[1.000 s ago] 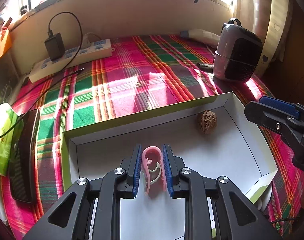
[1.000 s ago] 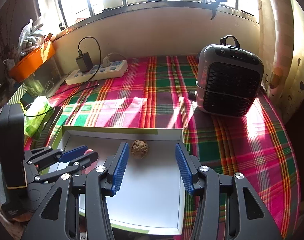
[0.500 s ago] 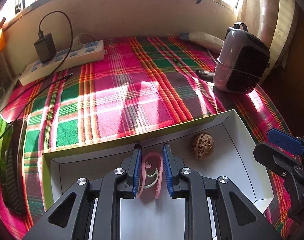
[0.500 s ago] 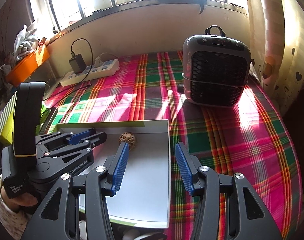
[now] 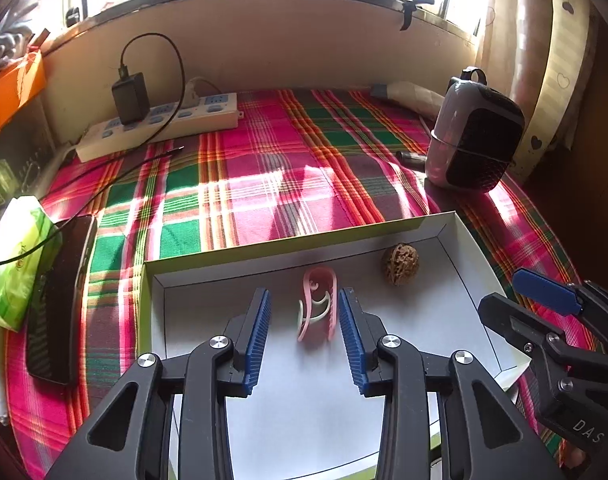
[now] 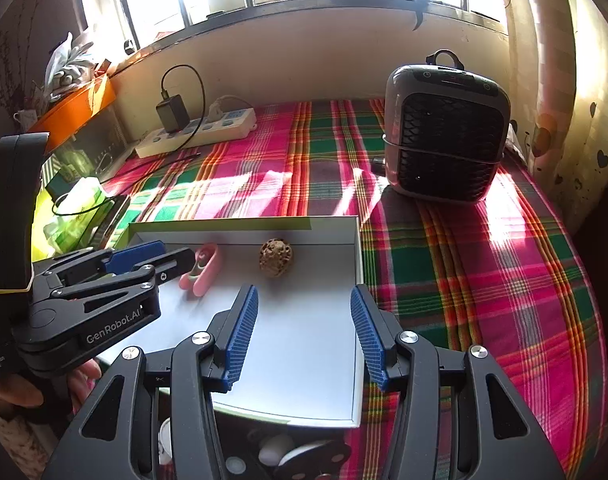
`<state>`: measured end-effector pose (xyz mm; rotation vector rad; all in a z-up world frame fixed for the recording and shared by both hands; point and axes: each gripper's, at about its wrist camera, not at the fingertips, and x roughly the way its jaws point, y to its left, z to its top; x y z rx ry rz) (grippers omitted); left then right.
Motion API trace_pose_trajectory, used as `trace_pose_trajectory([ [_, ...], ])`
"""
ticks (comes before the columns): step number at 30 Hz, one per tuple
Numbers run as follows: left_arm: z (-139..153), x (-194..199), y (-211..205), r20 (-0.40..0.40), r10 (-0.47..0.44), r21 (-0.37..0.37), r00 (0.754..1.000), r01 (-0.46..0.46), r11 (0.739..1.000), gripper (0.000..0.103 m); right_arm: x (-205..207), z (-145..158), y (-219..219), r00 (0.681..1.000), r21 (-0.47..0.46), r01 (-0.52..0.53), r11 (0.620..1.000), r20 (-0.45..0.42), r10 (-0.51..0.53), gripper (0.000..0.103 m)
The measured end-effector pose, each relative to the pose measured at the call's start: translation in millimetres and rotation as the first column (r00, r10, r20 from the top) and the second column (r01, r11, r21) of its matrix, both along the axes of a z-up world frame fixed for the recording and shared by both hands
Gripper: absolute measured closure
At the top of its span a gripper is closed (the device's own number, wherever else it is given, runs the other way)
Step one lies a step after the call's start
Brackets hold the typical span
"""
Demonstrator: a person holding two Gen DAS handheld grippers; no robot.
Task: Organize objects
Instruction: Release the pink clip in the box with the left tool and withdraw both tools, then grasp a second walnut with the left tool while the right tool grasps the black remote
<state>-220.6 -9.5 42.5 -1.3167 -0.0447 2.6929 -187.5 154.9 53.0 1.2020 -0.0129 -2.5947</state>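
Spreading across the table, the plaid cloth [image 5: 264, 168] leaves open room beyond the tray [image 5: 475, 248]. Its raised rim could catch the left gripper [image 5: 304, 330], jaws wide and empty around the pink clip [image 5: 317, 304]. The right gripper [image 6: 304, 334], gaping and empty, might nudge the walnut [image 6: 276, 258], which could roll.
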Motion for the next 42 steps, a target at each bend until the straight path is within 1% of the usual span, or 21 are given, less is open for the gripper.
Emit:
trace_pose_trajectory([
  [10, 9, 57, -5, -0.036, 0.04, -0.012, 0.999, -0.04, 0.999, 0.069, 33, 0, -8, 0.999, 0.015, -0.036, 0.999, -0.028, 0.036, 0.053],
  [15, 10, 81, -5, -0.054, 0.056, -0.041, 0.997, -0.058, 0.997, 0.069, 49, -2, -7, 0.999, 0.003, -0.039, 0.999, -0.034, 0.039, 0.053],
  [19, 10, 99, -8, -0.064, 0.06, -0.029, 0.996, -0.062, 0.998, 0.069, 62, -4, -5, 0.998, -0.01, -0.046, 0.999, -0.031, 0.045, 0.053],
  [24, 7, 120, -14, -0.084, 0.084, -0.047, 0.993, -0.088, 0.995, 0.069, 78, -8, 2, 0.998, -0.01, -0.052, 0.999, -0.046, 0.051, 0.053],
  [26, 6, 128, -20, -0.088, 0.085, -0.024, 0.992, -0.088, 0.996, 0.069, 83, -11, 6, 0.997, -0.012, -0.053, 0.999, -0.05, 0.053, 0.053],
  [27, 5, 132, -23, -0.089, 0.087, -0.011, 0.992, -0.088, 0.996, 0.068, 86, -13, 8, 0.997, -0.016, -0.052, 0.999, -0.049, 0.051, 0.053],
  [28, 4, 137, -27, -0.095, 0.091, -0.013, 0.991, -0.092, 0.996, 0.066, 89, -14, 11, 0.997, -0.017, -0.053, 0.998, -0.051, 0.052, 0.053],
  [30, 3, 147, -32, -0.112, 0.098, -0.039, 0.989, -0.103, 0.994, 0.065, 95, -18, 15, 0.998, -0.018, -0.051, 0.999, -0.05, 0.05, 0.053],
  [31, 2, 152, -36, -0.118, 0.097, -0.034, 0.988, -0.102, 0.994, 0.064, 97, -20, 17, 0.998, -0.021, -0.05, 0.998, -0.048, 0.049, 0.053],
  [34, -3, 162, -49, -0.108, 0.108, 0.012, 0.988, -0.108, 0.994, 0.064, 105, -23, 20, 0.996, -0.028, -0.069, 0.997, -0.051, 0.068, 0.053],
  [36, -6, 168, -56, -0.106, 0.12, 0.022, 0.987, -0.118, 0.993, 0.064, 109, -25, 22, 0.995, -0.025, -0.082, 0.996, -0.051, 0.08, 0.053],
  [38, -10, 172, -61, -0.096, 0.113, 0.034, 0.989, -0.11, 0.993, 0.063, 112, -29, 22, 0.995, -0.034, -0.096, 0.995, -0.041, 0.095, 0.053],
  [42, -19, 179, -68, -0.072, 0.109, 0.088, 0.991, -0.103, 0.991, 0.062, 113, -36, 19, 0.994, -0.035, -0.11, 0.993, -0.02, 0.109, 0.053],
])
